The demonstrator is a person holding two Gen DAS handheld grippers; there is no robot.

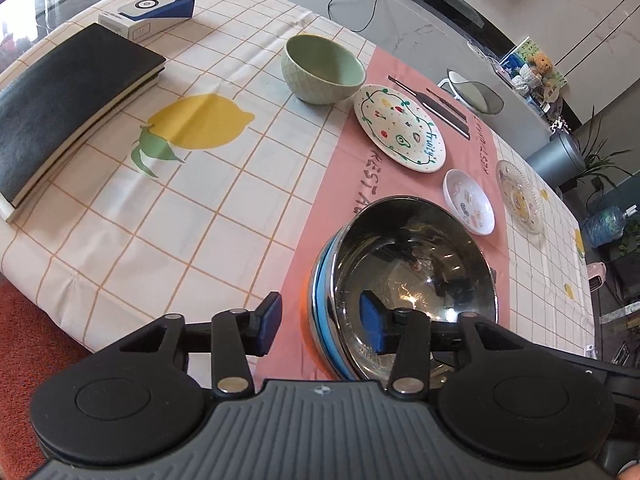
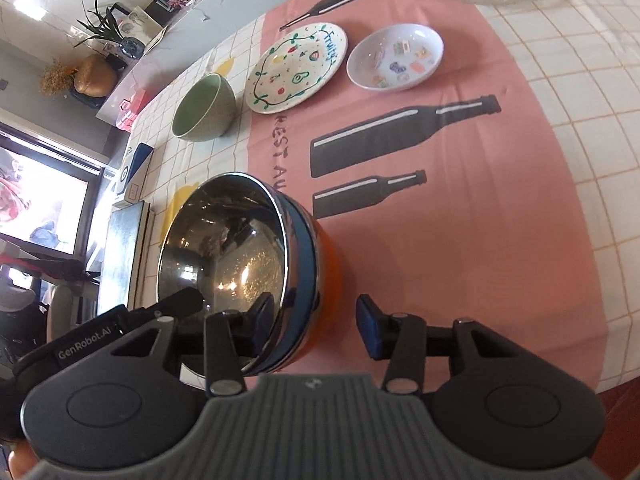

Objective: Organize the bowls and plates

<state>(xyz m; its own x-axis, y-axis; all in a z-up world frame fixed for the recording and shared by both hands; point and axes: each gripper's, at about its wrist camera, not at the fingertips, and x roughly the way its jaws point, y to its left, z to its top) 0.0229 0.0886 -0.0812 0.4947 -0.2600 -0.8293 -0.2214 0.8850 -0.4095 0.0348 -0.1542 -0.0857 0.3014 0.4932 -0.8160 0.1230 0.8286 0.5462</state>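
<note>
A stack of nested steel bowls (image 1: 404, 276) with blue and orange outsides stands on the pink runner, close in both wrist views (image 2: 240, 256). My left gripper (image 1: 320, 324) is open and straddles the stack's left rim: one pad inside, one outside. My right gripper (image 2: 316, 330) is open and straddles the right rim the same way. Beyond lie a green bowl (image 1: 324, 68), a "Fruity" painted plate (image 1: 400, 128), a small white sticker dish (image 1: 468, 202) and a clear glass plate (image 1: 520, 196).
A dark notebook (image 1: 64, 104) and a white and blue box (image 1: 148, 16) lie at the left of the checked tablecloth. The table's near edge runs just under my grippers. A counter with plants and clutter stands behind the table.
</note>
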